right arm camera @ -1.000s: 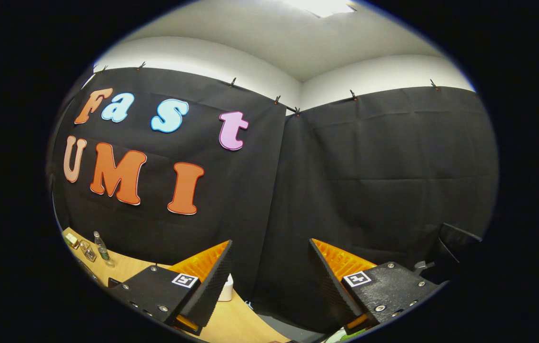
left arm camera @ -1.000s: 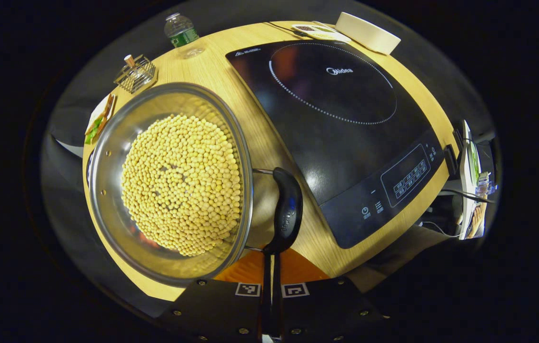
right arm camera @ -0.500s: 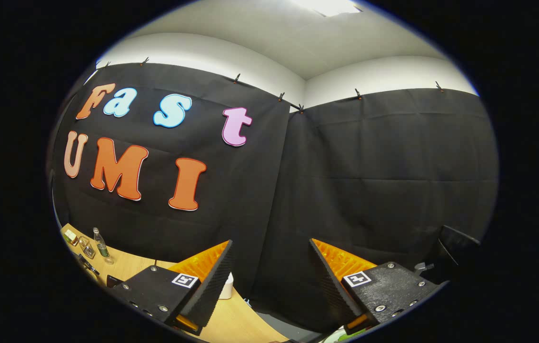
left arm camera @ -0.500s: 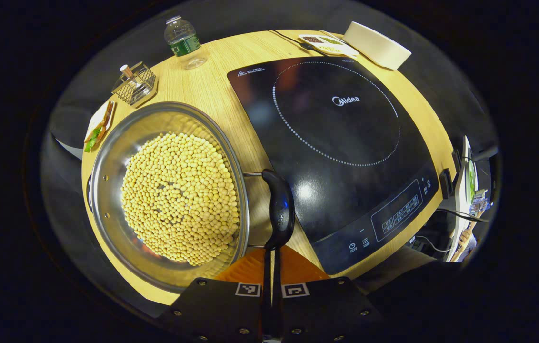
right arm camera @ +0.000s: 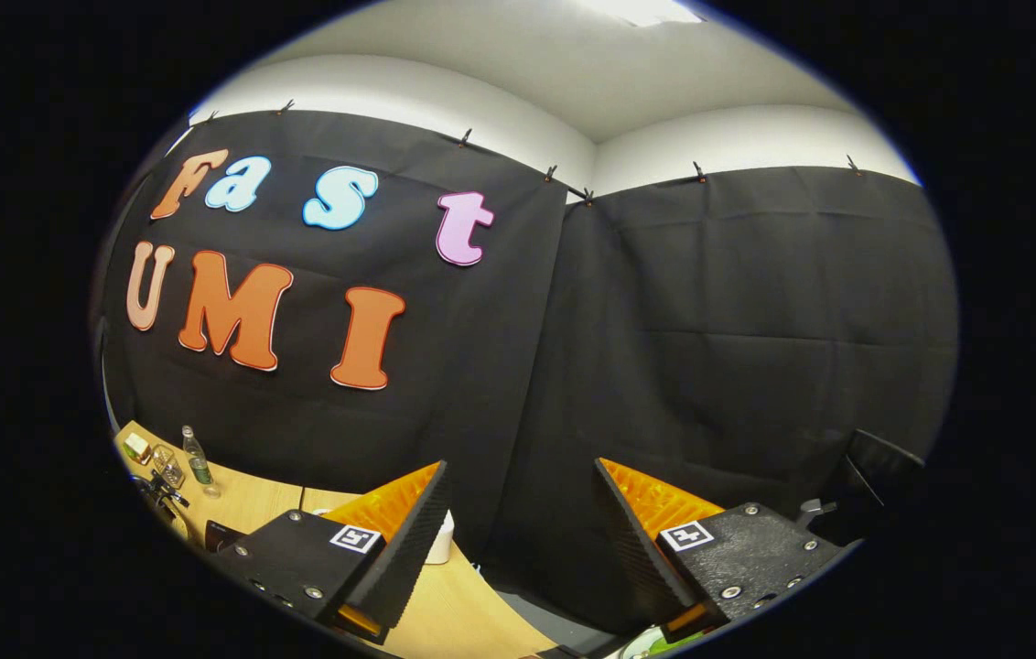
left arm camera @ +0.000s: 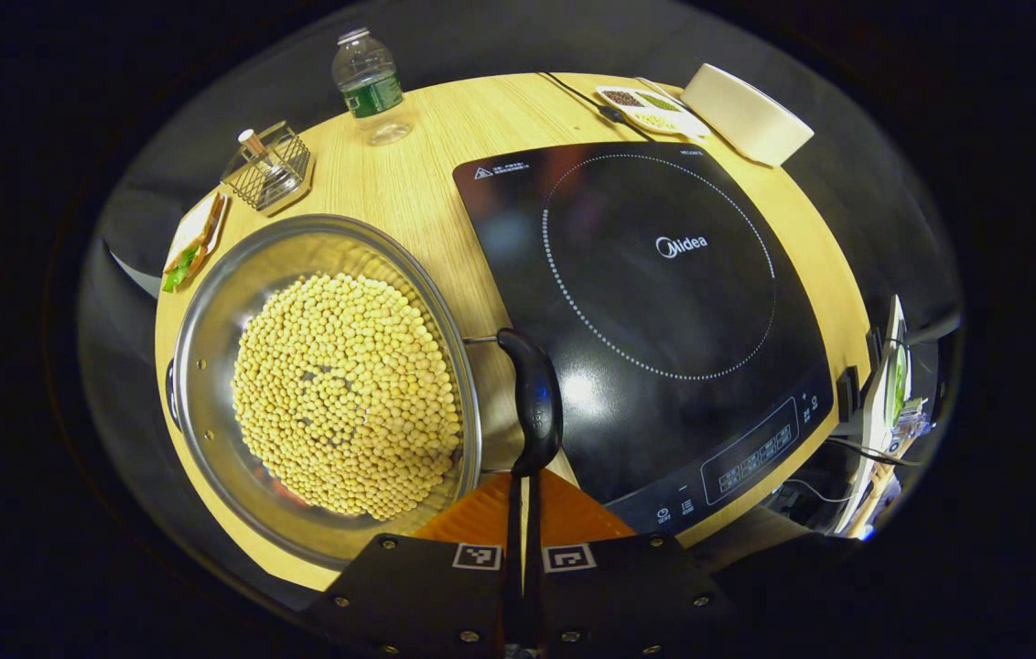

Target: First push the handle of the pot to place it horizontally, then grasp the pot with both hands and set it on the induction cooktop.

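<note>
Counter (left arm camera: 408, 183): light wood, rounded; all items below are carried on it and are located relative to the induction cooktop.

Induction cooktop (left arm camera: 655, 302): black glass, ringed heating zone left bare. Nothing is set on it, so the placing step is judged not yet done.

Pot (left arm camera: 207, 366): steel, wide, stood on the counter just beside the cooktop's near-left edge. It is filled with a heap of yellow beans (left arm camera: 349, 394). Its black handle (left arm camera: 532, 403) is seen between the pot's rim and the cooktop, overlapping the cooktop's edge in the left gripper view. The handle-pushing step is judged to be in hand; whether the handle lies flat cannot be told.

Left gripper (left arm camera: 523, 513): fingers are pressed together, tips at the handle's lower end; nothing is clamped between them.

Right gripper (right arm camera: 518, 540): fingers are held well apart and empty, raised toward the booth wall. The two-handed grasp is left to do.

White bowl (left arm camera: 747, 114): beyond the cooktop's far corner; contents hidden.

Water bottle (left arm camera: 370, 82): far left of the cooktop.

Wire rack (left arm camera: 269, 167): left of the cooktop, behind the pot.
</note>
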Tool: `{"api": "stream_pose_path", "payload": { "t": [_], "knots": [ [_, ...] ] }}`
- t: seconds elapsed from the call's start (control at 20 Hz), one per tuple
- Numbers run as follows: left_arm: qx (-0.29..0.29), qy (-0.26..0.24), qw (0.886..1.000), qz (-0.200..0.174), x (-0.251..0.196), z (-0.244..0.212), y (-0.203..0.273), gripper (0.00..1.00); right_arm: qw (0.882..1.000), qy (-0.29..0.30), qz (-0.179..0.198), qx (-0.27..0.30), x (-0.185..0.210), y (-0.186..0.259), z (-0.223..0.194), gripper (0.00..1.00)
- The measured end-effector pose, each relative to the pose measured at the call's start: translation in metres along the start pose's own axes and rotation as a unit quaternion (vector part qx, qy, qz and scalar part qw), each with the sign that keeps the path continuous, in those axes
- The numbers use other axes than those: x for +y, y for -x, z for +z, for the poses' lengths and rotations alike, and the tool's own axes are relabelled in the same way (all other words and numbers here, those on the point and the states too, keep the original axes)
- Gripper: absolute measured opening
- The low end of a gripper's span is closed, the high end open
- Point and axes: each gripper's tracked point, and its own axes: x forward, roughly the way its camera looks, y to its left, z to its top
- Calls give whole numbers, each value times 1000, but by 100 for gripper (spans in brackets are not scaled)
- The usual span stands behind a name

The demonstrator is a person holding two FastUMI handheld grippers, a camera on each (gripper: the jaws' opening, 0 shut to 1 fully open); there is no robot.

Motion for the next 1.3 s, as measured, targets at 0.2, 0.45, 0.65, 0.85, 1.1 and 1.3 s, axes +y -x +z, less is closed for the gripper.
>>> {"api": "stream_pose_path", "payload": {
  "t": [0.2,0.45,0.65,0.85,1.1,1.3],
  "knots": [
    [-9,7,1000,-2,0,14,2,2,1000,-1,7,6,6,2,-4,95],
    [-21,45,999,-22,5,26,4,1,1000,-1,11,13,8,5,-9,95],
    [-33,80,996,-38,14,47,-2,1,1000,-1,14,21,10,7,-15,95],
    [-47,91,994,-43,20,66,-5,1,999,2,23,23,15,11,-15,95],
    [-49,96,993,-45,20,68,-6,2,999,0,26,26,13,15,-18,95],
    [-57,81,995,-30,30,57,18,2,999,-4,24,36,8,15,-24,95]
  ]
}}
